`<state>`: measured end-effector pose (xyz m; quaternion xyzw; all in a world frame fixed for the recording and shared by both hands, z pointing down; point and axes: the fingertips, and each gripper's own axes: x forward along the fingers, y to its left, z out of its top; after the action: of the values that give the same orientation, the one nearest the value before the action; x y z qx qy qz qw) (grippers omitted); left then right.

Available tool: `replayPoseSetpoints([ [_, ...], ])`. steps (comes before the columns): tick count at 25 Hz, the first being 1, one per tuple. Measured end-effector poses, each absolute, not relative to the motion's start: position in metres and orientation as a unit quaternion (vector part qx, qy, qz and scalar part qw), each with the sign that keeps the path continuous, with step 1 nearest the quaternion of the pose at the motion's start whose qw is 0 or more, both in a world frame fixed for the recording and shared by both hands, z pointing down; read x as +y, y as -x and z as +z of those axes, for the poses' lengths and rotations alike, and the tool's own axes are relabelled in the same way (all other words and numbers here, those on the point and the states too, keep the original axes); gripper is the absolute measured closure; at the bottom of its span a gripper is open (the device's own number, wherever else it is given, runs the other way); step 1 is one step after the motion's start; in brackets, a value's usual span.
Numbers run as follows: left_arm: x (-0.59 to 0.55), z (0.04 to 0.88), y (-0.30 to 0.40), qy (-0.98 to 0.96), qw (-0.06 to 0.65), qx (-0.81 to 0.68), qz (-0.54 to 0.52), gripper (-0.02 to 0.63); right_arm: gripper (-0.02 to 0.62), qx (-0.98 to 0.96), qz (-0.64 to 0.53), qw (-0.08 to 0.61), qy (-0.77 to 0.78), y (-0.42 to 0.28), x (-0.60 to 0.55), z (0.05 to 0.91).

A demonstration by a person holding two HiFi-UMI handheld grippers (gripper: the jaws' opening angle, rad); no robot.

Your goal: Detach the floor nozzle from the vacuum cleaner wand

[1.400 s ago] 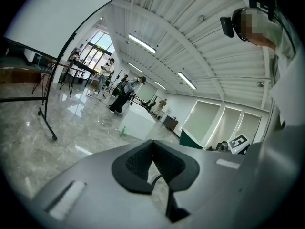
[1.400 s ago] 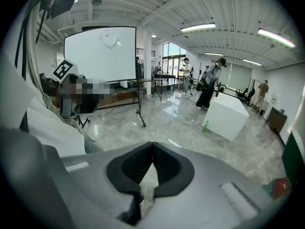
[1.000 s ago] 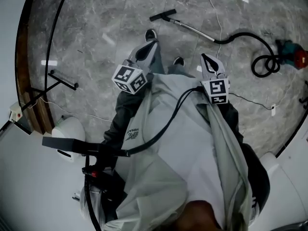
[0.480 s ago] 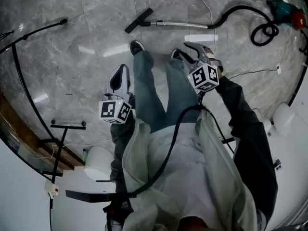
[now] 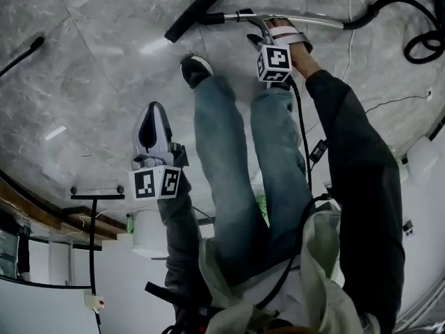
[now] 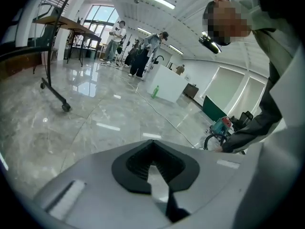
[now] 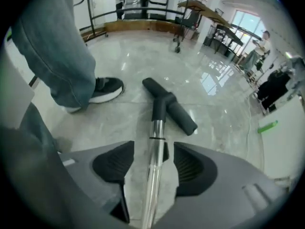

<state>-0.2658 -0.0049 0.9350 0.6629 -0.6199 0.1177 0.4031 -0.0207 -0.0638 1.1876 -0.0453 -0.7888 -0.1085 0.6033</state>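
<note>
The floor nozzle (image 5: 197, 10) lies on the floor (image 5: 90, 61) just ahead of the person's shoe (image 5: 195, 68). The wand (image 5: 306, 21) runs right from it to the hose (image 5: 389, 2). The right gripper (image 5: 259, 28) stands over the wand beside the floor nozzle, and its jaws, just opening, have the wand between them. The left gripper (image 5: 154, 110) hangs well apart, left of the legs (image 5: 222, 152).

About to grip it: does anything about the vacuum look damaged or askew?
Nothing stands out. The wand lies flat on the floor, the floor nozzle on its end. The right gripper has just been opening its jaws, the wand between them.
</note>
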Motion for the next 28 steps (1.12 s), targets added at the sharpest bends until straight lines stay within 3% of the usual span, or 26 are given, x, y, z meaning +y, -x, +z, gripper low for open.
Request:
replayPoseSetpoints([
  [3,0.009,0.966,0.268,-0.646,0.425,-0.624,0.11,0.603,0.32,-0.773,-0.129,0.621,0.018,0.012,-0.08,1.238],
  [7,0.025,0.996,0.279,-0.628,0.443,-0.63,0.109,0.603,0.307,-0.749,-0.047,0.661,0.015,-0.014,-0.093,1.28],
  [11,0.025,1.027,0.28,-0.628,0.447,-0.626,0.116,0.603,0.339,-0.77,0.0,0.634,0.066,-0.012,-0.084,1.292],
  [13,0.018,1.039,0.273,-0.634,0.453,-0.616,0.115,0.603,0.417,-0.772,0.021,0.631,0.073,-0.011,-0.08,1.294],
  [17,0.005,1.037,0.239,-0.649,0.485,-0.578,0.096,0.598,0.419,-0.749,0.061,0.654,0.093,-0.008,-0.071,1.259],
  [19,-0.001,1.025,0.21,-0.659,0.519,-0.54,0.061,0.538,0.419,-0.753,0.062,0.651,0.077,0.005,-0.074,1.216],
  [21,-0.01,1.005,0.174,-0.669,0.555,-0.495,0.01,0.42,0.419,-0.751,0.064,0.654,0.065,0.016,-0.073,1.166],
  [24,-0.039,0.953,0.133,-0.695,0.551,-0.457,-0.064,0.305,0.419,-0.746,0.064,0.661,0.058,0.017,-0.062,1.081],
  [28,-0.088,0.858,0.104,-0.744,0.492,-0.426,-0.152,0.285,0.417,-0.751,0.071,0.653,0.065,0.008,-0.035,0.978],
])
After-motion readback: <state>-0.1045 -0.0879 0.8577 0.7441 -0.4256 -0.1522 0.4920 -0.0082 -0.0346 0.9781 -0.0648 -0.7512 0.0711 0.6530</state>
